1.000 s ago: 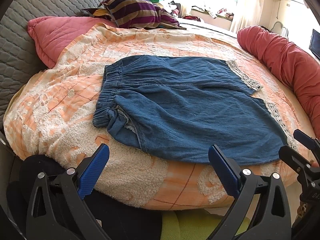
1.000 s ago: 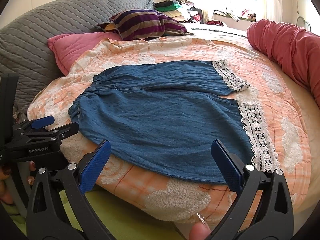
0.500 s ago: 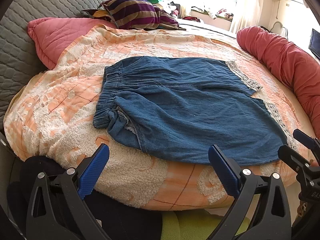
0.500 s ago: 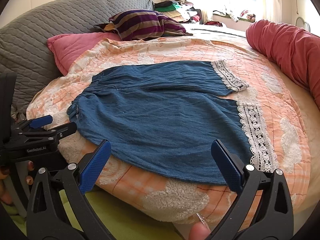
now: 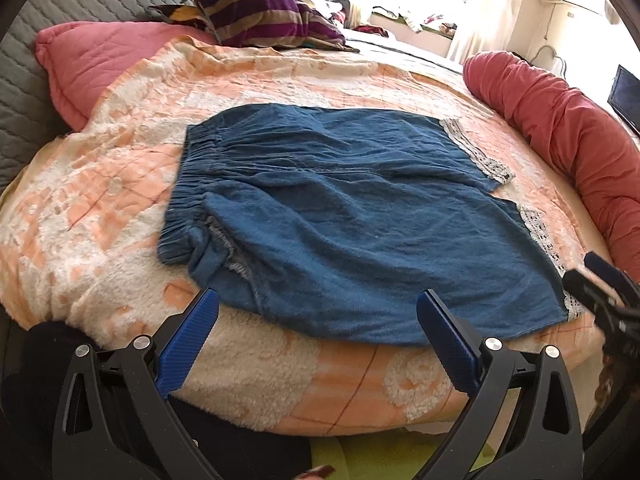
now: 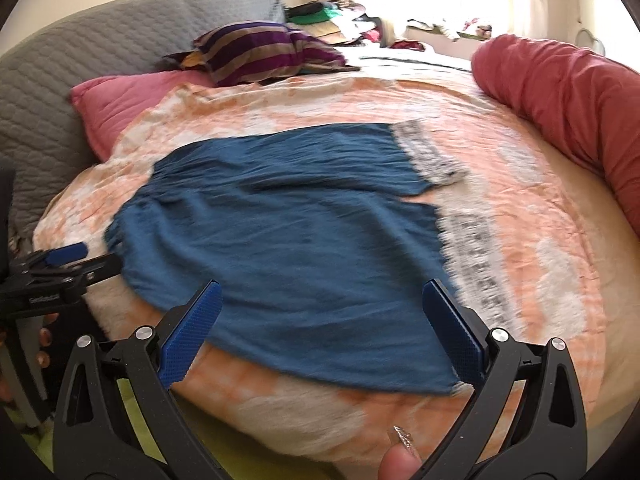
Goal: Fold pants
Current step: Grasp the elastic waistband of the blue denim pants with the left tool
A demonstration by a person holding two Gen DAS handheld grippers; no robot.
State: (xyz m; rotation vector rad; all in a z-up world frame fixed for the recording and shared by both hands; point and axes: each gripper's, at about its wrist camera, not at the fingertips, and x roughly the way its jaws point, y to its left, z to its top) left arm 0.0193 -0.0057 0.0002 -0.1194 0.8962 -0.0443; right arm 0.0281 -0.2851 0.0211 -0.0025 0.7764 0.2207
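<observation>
Blue denim pants (image 5: 344, 216) with white lace hems (image 5: 540, 232) lie spread flat on an orange and white blanket (image 5: 280, 76). The elastic waistband (image 5: 188, 184) is at the left, the legs point right. My left gripper (image 5: 318, 328) stands open at the near edge of the pants, just short of the cloth. My right gripper (image 6: 320, 320) is open too, its blue pads over the near leg of the pants (image 6: 304, 248), nothing held. The left gripper (image 6: 60, 264) shows at the left edge of the right wrist view, near the waistband end.
A pink pillow (image 5: 108, 56) and a striped cushion (image 5: 260, 20) lie at the back left against a grey quilted headboard (image 6: 60, 80). A long red bolster (image 5: 568, 128) runs along the right side. A thumb (image 6: 400, 460) shows at the bottom.
Both grippers have moved forward toward the pants, which now look larger. The right wrist view is blurred from motion. Nothing has been taken hold of.
</observation>
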